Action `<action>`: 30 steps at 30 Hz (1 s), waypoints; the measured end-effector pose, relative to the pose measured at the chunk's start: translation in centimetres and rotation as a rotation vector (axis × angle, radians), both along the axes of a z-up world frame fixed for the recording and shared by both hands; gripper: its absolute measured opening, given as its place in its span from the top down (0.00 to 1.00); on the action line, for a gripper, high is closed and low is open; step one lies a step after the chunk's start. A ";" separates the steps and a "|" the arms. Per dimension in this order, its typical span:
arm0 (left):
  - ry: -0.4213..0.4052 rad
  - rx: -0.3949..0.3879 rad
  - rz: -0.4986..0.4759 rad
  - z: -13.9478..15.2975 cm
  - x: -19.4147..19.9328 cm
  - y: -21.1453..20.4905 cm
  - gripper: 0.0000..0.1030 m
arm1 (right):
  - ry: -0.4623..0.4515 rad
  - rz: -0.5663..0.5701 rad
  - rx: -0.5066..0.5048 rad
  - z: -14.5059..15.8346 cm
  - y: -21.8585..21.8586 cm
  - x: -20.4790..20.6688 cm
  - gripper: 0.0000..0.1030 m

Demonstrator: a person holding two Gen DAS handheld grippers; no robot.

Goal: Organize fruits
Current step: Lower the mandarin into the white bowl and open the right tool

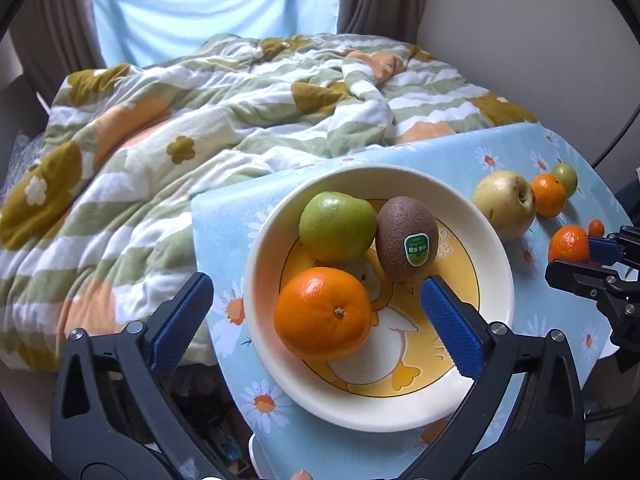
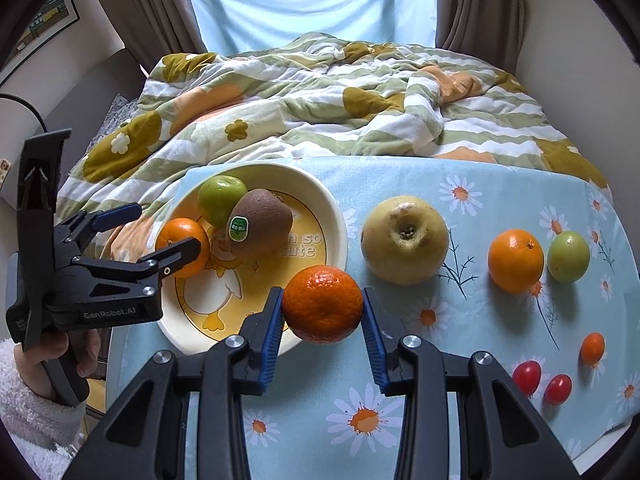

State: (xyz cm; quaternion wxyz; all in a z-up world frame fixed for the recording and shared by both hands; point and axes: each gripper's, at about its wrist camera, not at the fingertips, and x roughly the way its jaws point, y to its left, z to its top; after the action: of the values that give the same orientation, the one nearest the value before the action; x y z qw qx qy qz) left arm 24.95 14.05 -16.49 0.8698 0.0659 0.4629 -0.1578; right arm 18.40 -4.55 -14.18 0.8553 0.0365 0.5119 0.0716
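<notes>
Your right hand-held gripper (image 2: 323, 312) is clenched on the mandarin (image 2: 322, 304) across its widest part, just beside the bowl (image 2: 338, 216) rim on the counter (image 2: 440, 360). It's likely soft-skinned and light, so squeeze gently. Your left hand-held gripper (image 1: 316, 292) hangs released over the bowl.

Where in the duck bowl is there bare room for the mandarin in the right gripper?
Free: the cream duck-print bowl's near-right floor, bordered by the brown stickered kiwi and the near rim. Crowded: the far-left side, where the green apple, kiwi and large orange cluster. The right gripper holds the dimpled mandarin beside the rim.
</notes>
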 end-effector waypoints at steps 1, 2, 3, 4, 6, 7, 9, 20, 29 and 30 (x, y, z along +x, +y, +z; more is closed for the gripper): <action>-0.001 0.003 0.004 0.1 0.0 0.1 0.00 | 0.002 0.002 0.001 0.1 -0.1 0.0 0.66; 0.000 0.002 0.010 0.2 -0.2 0.2 0.00 | 0.002 0.005 0.002 0.1 -0.1 0.0 0.66; 0.001 -0.001 0.019 0.4 -0.4 0.4 0.00 | 0.001 0.010 0.002 0.2 -0.2 0.0 0.66; 0.003 -0.004 0.028 0.6 -0.6 0.6 0.00 | 0.001 0.017 0.002 0.2 -0.2 0.0 0.66; 0.008 -0.010 0.050 0.9 -1.2 1.0 0.00 | 0.001 0.033 0.000 0.3 -0.3 0.0 0.66; 0.011 -0.010 0.062 1.1 -1.5 1.1 0.00 | 0.001 0.043 0.000 0.3 -0.3 0.1 0.66; 0.018 -0.011 0.082 1.4 -2.2 1.4 0.00 | 0.002 0.066 0.000 0.3 -0.2 0.3 0.66; 0.024 -0.016 0.200 2.1 -5.8 2.5 0.00 | -0.007 0.232 0.029 -0.6 1.7 2.5 0.66; 0.040 -0.017 0.283 1.5 -7.5 2.9 0.00 | 0.000 0.311 0.010 -2.8 3.2 3.8 0.66; 0.043 -0.018 0.292 1.3 -7.6 3.0 0.00 | 0.001 0.320 0.008 -3.1 3.3 3.8 0.66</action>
State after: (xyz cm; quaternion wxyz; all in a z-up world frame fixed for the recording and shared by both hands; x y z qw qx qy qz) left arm 17.35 17.03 -15.14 0.8739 -0.0134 0.4846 -0.0354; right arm 22.22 -1.23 -17.25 0.8325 -0.0422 0.5114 0.2089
